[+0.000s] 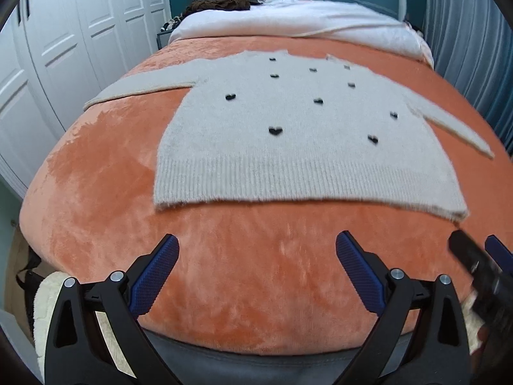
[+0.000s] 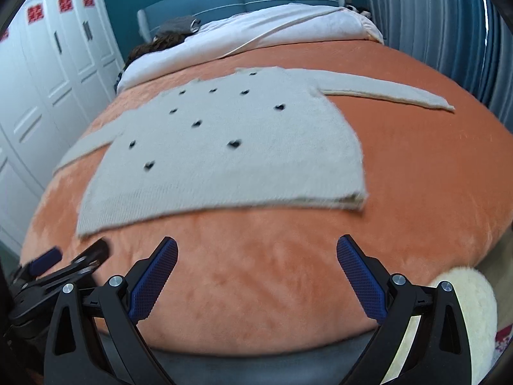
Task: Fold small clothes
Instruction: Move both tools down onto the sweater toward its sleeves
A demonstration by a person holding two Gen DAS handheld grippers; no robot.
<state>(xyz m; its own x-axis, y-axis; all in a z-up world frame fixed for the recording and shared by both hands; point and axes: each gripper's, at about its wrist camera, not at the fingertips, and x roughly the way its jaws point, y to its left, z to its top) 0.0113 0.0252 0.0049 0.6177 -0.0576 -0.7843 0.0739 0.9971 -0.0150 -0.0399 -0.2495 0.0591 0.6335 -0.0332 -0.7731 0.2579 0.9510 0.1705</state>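
A light grey knit sweater [image 1: 288, 134] with small black hearts lies flat on the orange blanket [image 1: 224, 272], both sleeves spread out to the sides, ribbed hem nearest me. It also shows in the right wrist view [image 2: 224, 154]. My left gripper [image 1: 256, 250] is open and empty, above the blanket just short of the hem. My right gripper [image 2: 256, 253] is open and empty, also short of the hem, toward its right corner. Each gripper shows at the edge of the other's view: the right gripper [image 1: 474, 263], the left gripper [image 2: 64, 263].
The bed has a white duvet [image 1: 304, 19] folded back at the head end with dark clothes [image 1: 224, 0] on it. White wardrobe doors [image 1: 64, 48] stand on the left, a blue curtain [image 2: 449, 32] on the right. A fluffy white slipper [image 2: 474, 304] lies by the bed's foot.
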